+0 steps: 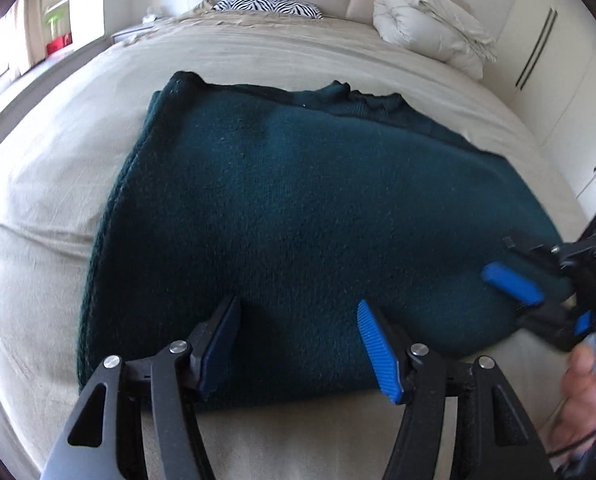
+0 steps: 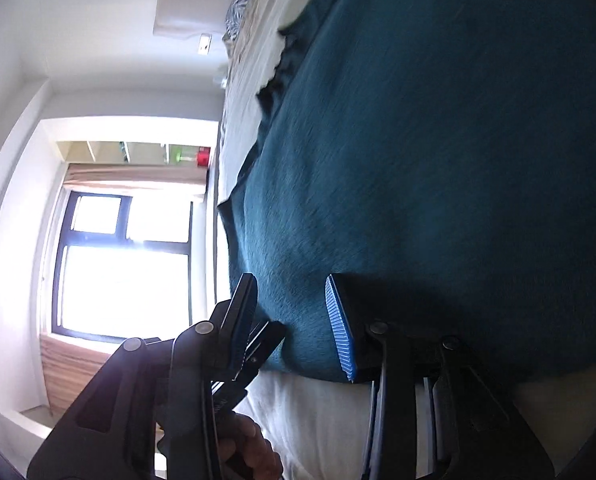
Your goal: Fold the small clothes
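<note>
Dark green knit, a sweater (image 1: 298, 208) lies on the beige bed (image 1: 38, 208), already folded into a thick oblong; at least one more fold seems left. Its long axis runs from the near edge toward the headboard. The left tongs (image 1: 298, 344) hover open over the near hem; the right tongs (image 2: 292, 320) gape at its right corner, nothing gripped

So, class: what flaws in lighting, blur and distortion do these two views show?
Left wrist view: fisheye bends the bed edges; the right tool is motion-smeared. Right wrist view: the window blows out white, the green sweater looks streaked, dark vignette at the corners.
</note>
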Available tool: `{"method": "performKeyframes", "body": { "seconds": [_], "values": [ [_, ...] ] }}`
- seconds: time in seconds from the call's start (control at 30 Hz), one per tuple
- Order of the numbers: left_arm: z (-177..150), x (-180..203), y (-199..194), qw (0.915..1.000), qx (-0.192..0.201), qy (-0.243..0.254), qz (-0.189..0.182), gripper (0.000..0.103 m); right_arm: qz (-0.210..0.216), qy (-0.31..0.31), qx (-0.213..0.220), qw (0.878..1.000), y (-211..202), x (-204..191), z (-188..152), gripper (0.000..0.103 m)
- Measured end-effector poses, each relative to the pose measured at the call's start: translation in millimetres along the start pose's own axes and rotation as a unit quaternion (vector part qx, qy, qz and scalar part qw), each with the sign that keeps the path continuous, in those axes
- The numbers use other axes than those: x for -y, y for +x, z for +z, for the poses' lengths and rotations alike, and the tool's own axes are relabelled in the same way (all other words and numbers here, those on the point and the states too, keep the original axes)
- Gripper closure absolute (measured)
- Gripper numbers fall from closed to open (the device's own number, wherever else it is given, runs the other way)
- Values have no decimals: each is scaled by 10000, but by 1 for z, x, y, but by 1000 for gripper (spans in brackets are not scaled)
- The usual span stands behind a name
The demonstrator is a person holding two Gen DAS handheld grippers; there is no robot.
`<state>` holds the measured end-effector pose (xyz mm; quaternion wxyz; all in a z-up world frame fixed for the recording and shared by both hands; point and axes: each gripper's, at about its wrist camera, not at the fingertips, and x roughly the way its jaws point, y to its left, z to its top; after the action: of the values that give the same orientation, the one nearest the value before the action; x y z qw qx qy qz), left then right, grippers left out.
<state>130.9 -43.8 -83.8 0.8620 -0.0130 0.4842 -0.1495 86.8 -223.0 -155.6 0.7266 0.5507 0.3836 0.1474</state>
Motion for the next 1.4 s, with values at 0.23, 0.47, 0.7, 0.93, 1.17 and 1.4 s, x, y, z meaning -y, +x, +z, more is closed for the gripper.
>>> {"method": "performKeyframes", "body": {
  "seconds": [0.23, 0.47, 0.7, 0.93, 1.17, 1.4],
  "values": [
    [5, 2, 1, 9999, -16, 123, 59, 39, -542, 361, 1325, 9890, -91, 40, 25, 69],
    [-5, 0, 0, 9999, 16, 103, 81, 39, -727, 497, 2152, 9726, -149, 37, 21, 60],
    [-10, -7, -6, 9999, 65, 1, -108, 39, -380, -159, 1353, 9900, -70, -27, 28, 60],
    [-14, -43, -25, 9960, 263, -582, -624, 39, -448, -605, 63, 9971, 51, -64, 18, 60],
    [-16, -102, -61, 9862, 648, -1300, -792, 34, -733, -617, -315, 9949, 93, -46, 27, 61],
    [1, -162, -46, 9660, 568, -2219, -1198, 25, -808, -503, 414, 9946, 26, -43, 49, 57]
  ]
}}
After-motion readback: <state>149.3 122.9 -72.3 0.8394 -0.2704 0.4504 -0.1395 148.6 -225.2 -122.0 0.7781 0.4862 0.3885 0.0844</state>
